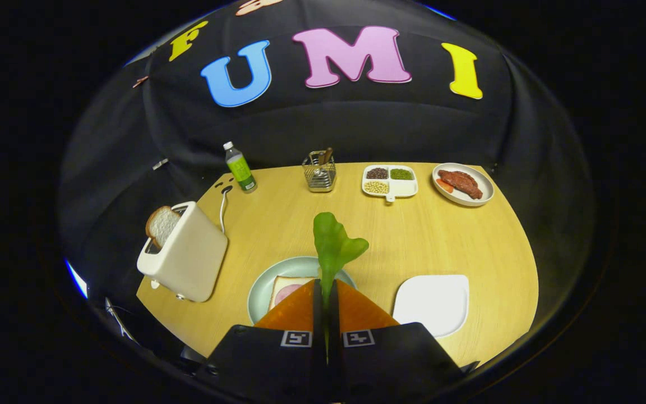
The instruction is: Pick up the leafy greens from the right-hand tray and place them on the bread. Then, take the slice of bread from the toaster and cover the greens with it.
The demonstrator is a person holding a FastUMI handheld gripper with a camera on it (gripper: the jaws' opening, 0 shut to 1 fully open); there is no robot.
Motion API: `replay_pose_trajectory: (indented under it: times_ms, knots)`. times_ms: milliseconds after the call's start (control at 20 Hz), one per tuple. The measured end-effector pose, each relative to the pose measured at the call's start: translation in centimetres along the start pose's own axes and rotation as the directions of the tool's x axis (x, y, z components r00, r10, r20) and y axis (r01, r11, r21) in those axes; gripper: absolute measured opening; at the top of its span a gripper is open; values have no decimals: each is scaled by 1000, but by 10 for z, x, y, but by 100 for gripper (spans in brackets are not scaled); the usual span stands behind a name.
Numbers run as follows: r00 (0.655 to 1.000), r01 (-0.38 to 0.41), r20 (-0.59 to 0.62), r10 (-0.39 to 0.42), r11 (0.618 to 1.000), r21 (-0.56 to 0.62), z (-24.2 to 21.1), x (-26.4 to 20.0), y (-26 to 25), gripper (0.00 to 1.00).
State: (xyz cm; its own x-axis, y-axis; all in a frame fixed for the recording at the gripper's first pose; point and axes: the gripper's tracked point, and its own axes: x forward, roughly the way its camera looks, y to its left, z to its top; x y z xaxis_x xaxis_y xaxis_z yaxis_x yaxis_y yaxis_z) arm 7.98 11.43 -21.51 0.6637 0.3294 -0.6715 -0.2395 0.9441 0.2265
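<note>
Here, I am holding the gripper (326, 292) pressed together on the stem of the greens (334, 247), with the leaf standing upright just ahead of the fingers — pinching low is keeping the floppy blade free to drape when I let go. Directly beneath the fingers, the plate (261, 283) is carrying a bread slice (285, 289) with something pink on it, so I judge I am hovering over the drop spot. The white tray (432, 303) beside it on the right is lying bare. Off to the left, the toaster (185, 255) is holding the second slice (160, 224) poking out of its slot — waiting to cap the sandwich.
</note>
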Motion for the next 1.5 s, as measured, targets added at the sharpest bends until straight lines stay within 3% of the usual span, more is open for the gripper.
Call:
replay_pose_trajectory:
  times_ms: [350, 800, 850, 1000, 1050, 1100, 1300, 1500]
  knots:
    - [998, -36, -61, 33, 998, -56, -22, 30, 35, 9]
    - [996, 1, -92, -11, 994, -105, -38, 61, 46, 28]
    - [995, 5, -102, -16, 994, -106, -42, 63, 46, 31]
    - [995, 7, -95, -19, 993, -122, -43, 65, 49, 90]
    - [996, 5, -86, -16, 992, -126, -41, 64, 50, 95]
    - [997, 5, -77, -15, 992, -130, -40, 62, 51, 100]
    - [1000, -2, -22, -1, 990, -143, -20, 49, 64, 99]
    - [995, -52, 71, 68, 978, -200, 21, 36, 104, 99]
